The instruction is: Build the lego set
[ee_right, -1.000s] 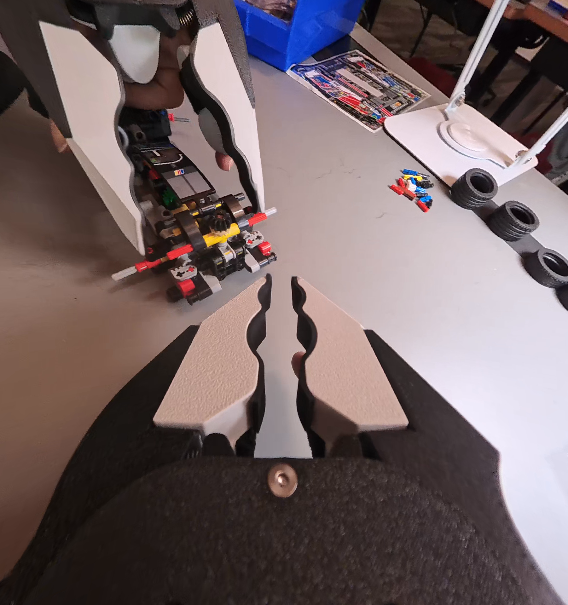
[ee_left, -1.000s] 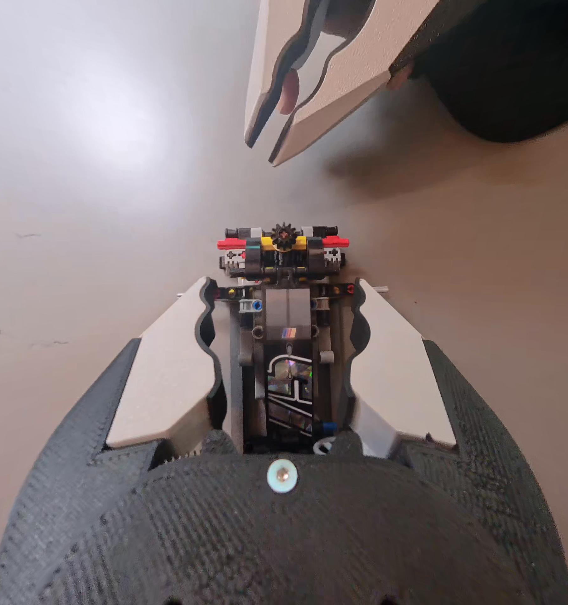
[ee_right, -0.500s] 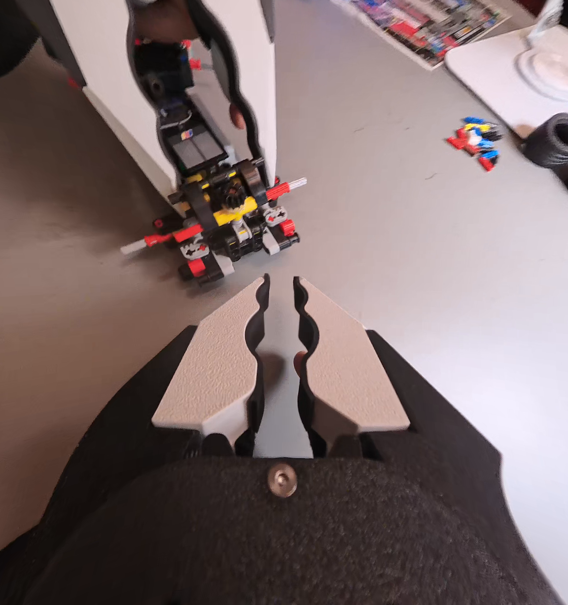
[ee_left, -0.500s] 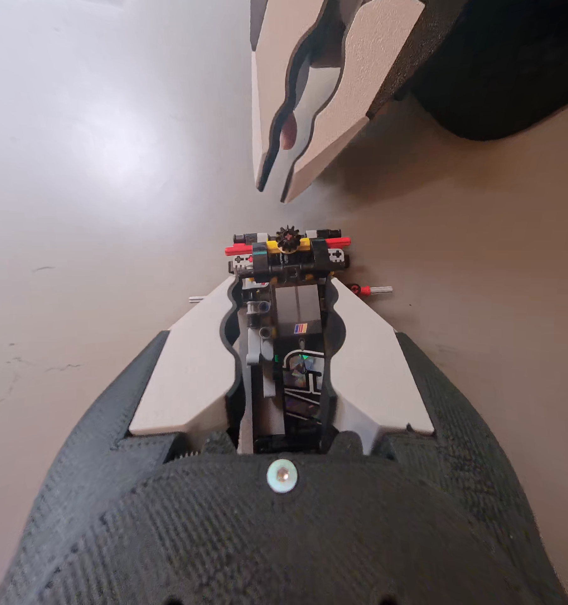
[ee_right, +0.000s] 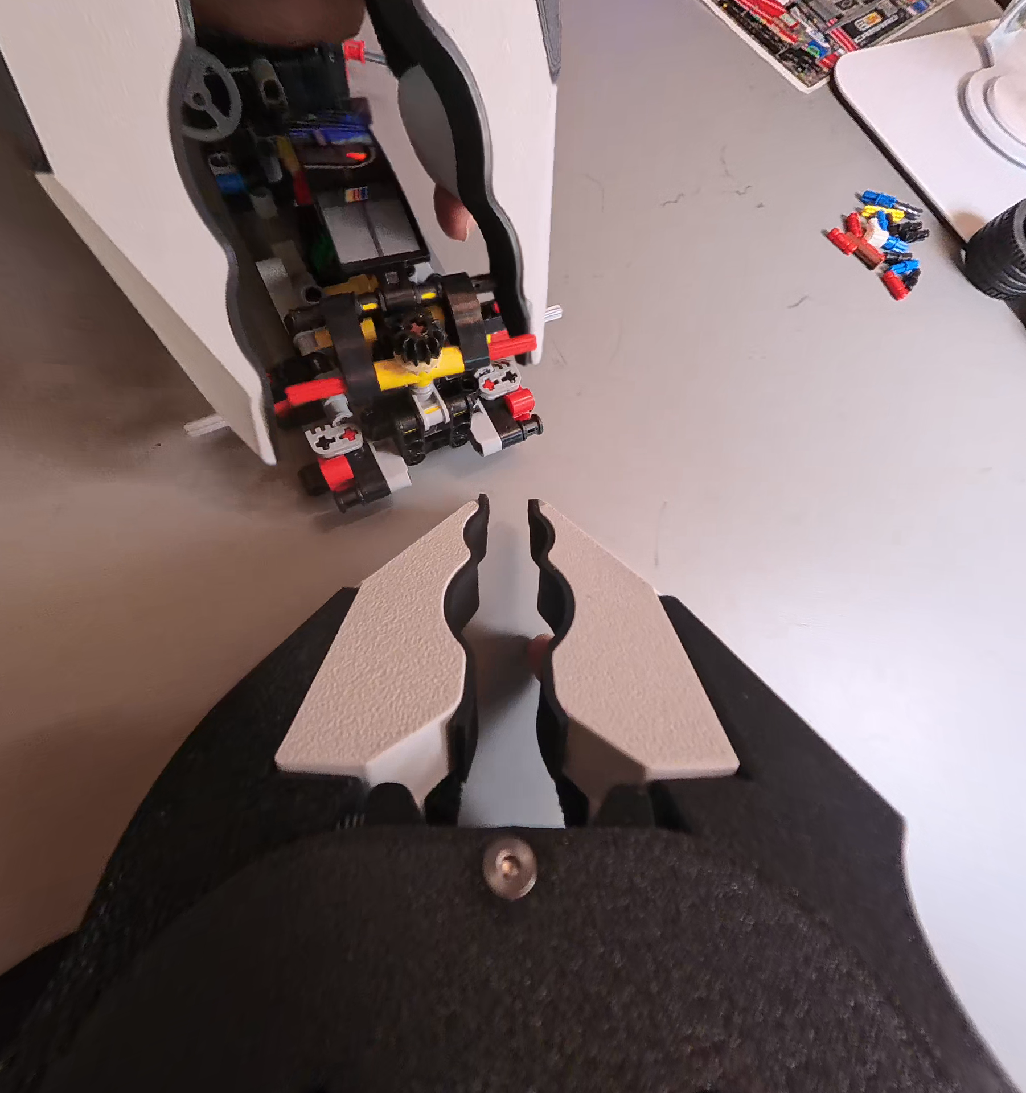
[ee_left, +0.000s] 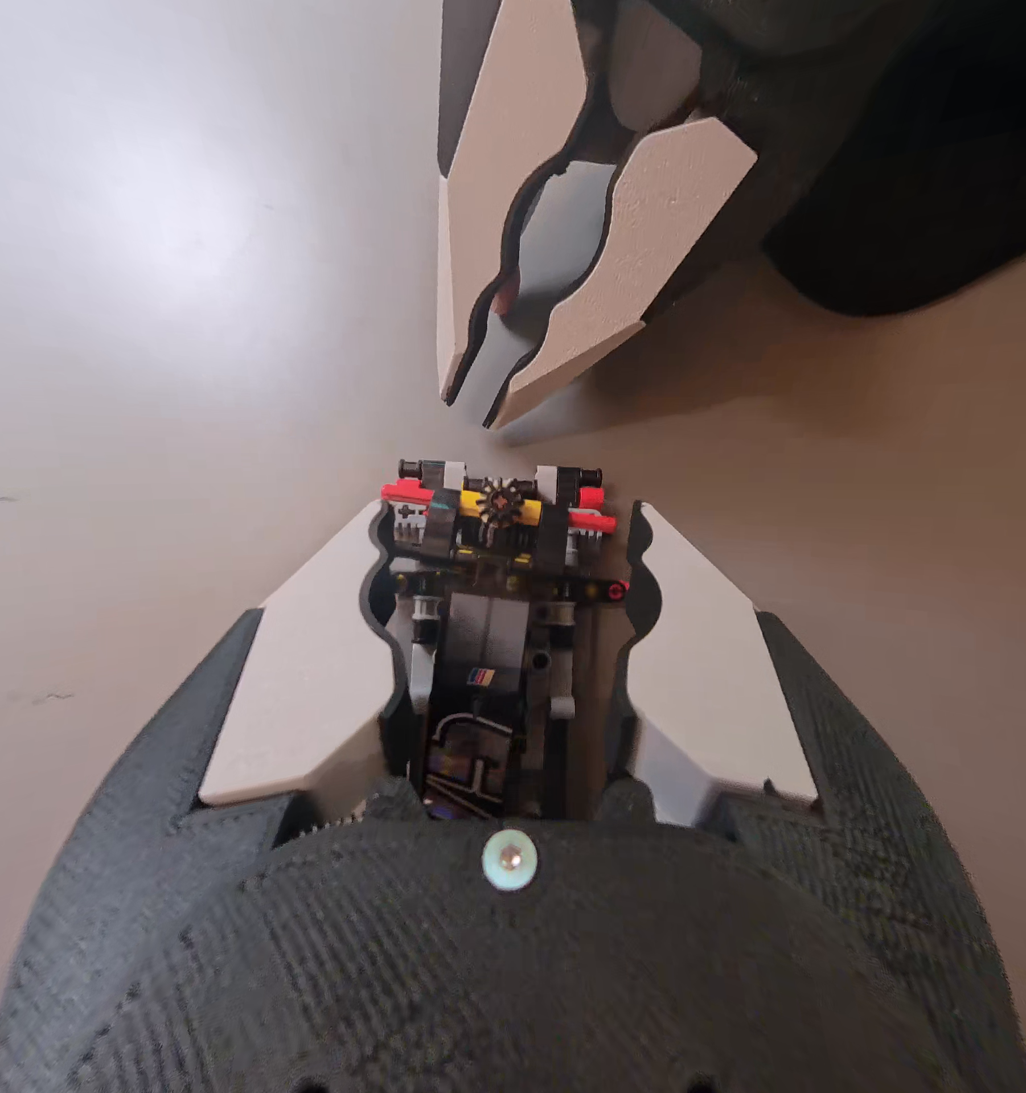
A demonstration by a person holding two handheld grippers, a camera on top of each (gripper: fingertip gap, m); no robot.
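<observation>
The half-built lego car [ee_left: 502, 597] lies on the grey table [ee_left: 144, 296], between the fingers of the left gripper [ee_left: 505, 514], with its geared front end pointed at the right gripper [ee_left: 469, 408]. In the left wrist view the left jaws are spread wider than the chassis; a gap is seen on the right side, and contact on the left side cannot be told. The right gripper [ee_right: 507, 503] hovers just before the front axle, its jaws nearly closed with a narrow slit. Nothing seems to be held there, though something small and reddish is glimpsed deep between the fingers and cannot be identified.

It is judged that the model should first be clamped firmly on its flat black sides, so that a push from the front does not slide it on the smooth table. Force is better directed along the axle, not on the thin red pins.

The model is hard glossy plastic with a small black toothed gear [ee_right: 417, 346] on a yellow beam [ee_right: 434, 364]. The finger faces are matt and grainy, with wavy black pads. Farther away lie a heap of small coloured pins [ee_right: 877, 242], rubber tyres [ee_right: 1016, 248] and an instruction booklet [ee_right: 824, 29].
</observation>
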